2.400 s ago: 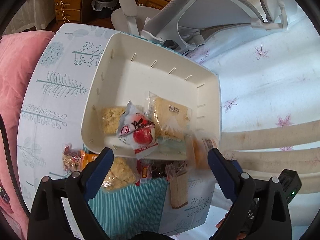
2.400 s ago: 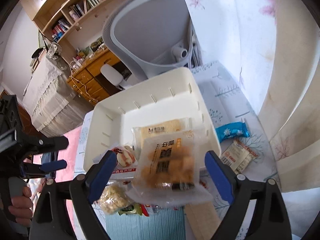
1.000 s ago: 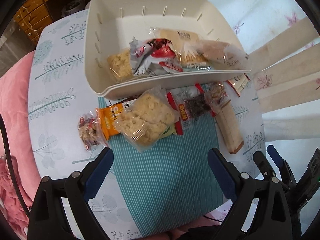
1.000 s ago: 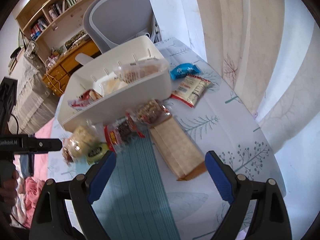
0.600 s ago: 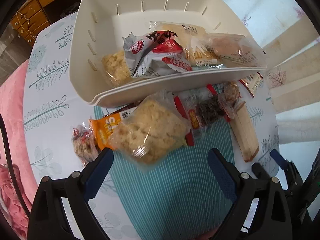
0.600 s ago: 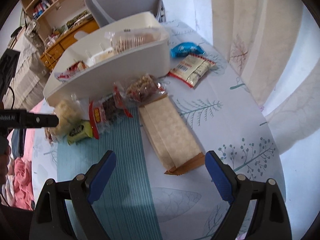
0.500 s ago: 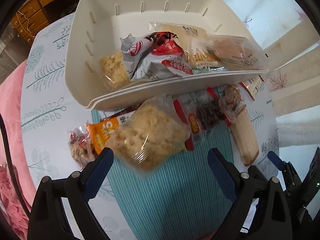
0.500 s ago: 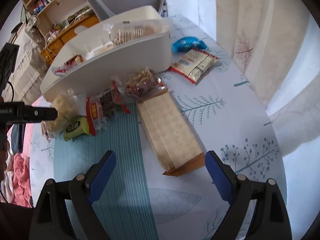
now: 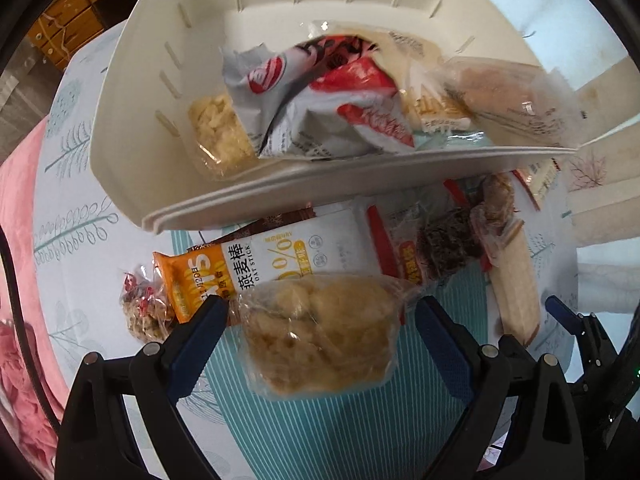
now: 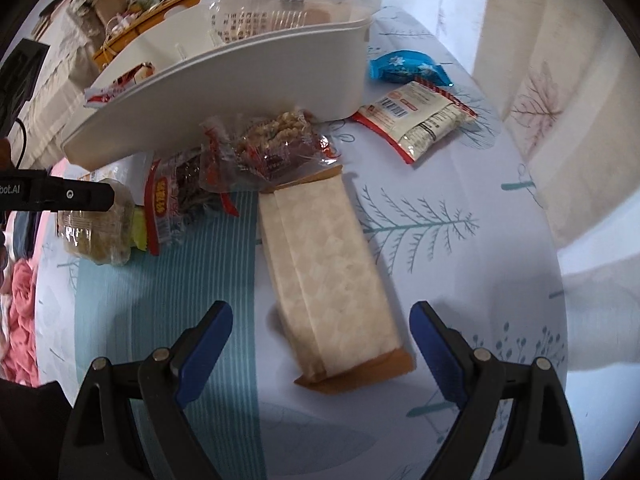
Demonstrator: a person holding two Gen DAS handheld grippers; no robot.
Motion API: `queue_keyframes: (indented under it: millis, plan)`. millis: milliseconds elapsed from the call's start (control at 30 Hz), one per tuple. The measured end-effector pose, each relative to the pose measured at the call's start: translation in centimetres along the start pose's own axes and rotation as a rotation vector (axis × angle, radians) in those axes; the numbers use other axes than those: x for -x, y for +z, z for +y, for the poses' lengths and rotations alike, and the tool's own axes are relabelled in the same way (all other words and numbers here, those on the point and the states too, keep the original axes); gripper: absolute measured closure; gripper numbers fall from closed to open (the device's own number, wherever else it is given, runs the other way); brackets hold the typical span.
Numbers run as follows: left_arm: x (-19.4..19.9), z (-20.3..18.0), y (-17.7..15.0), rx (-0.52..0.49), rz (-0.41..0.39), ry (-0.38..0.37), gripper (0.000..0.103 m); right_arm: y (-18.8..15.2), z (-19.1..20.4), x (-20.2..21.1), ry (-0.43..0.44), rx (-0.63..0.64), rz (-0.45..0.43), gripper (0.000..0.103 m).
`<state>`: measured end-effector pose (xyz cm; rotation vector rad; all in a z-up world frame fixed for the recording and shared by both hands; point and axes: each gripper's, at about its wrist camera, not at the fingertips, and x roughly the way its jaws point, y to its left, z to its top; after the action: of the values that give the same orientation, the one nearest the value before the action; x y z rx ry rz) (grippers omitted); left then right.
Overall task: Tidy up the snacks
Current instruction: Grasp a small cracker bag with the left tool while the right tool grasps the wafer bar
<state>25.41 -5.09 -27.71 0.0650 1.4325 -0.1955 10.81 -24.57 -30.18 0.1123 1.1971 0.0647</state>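
I am bringing my left hand-held gripper (image 9: 320,320) down, jaws wide, around the clear pastry packet (image 9: 320,340), now filling the frame's lower centre where a moment ago it lay farther off. My right hand-held gripper (image 10: 320,324), also wide and empty, is closing on the long beige packet (image 10: 332,264). The white bin (image 9: 132,120), upper frame, is already holding several snacks, so I judge these two go in next.

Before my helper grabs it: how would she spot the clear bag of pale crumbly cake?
Find the white bin; on the teal striped mat before it lies the cake bag, between the left gripper fingers. Unlike the printed oat stick wrapper behind it, it is unprinted.
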Motion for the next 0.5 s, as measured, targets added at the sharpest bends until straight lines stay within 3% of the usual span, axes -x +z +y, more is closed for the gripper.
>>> queue_keyframes:
  millis: [200, 367, 500]
  plan:
    - [-0.7, -0.3, 0.4, 0.012, 0.007, 0.027, 0.01, 0.7, 0.2, -1.0, 0.004, 0.05, 0.019, 0.016]
    - [-1.1, -0.7, 0.3, 0.006, 0.021, 0.082, 0.023, 0.8, 0.8, -1.8, -0.037, 0.109, 0.028, 0.027]
    - [-0.8, 0.1, 0.0, 0.009, 0.041, 0.062, 0.026, 0.8, 1.1, -1.7, -0.047, 0.12, 0.017, 0.036]
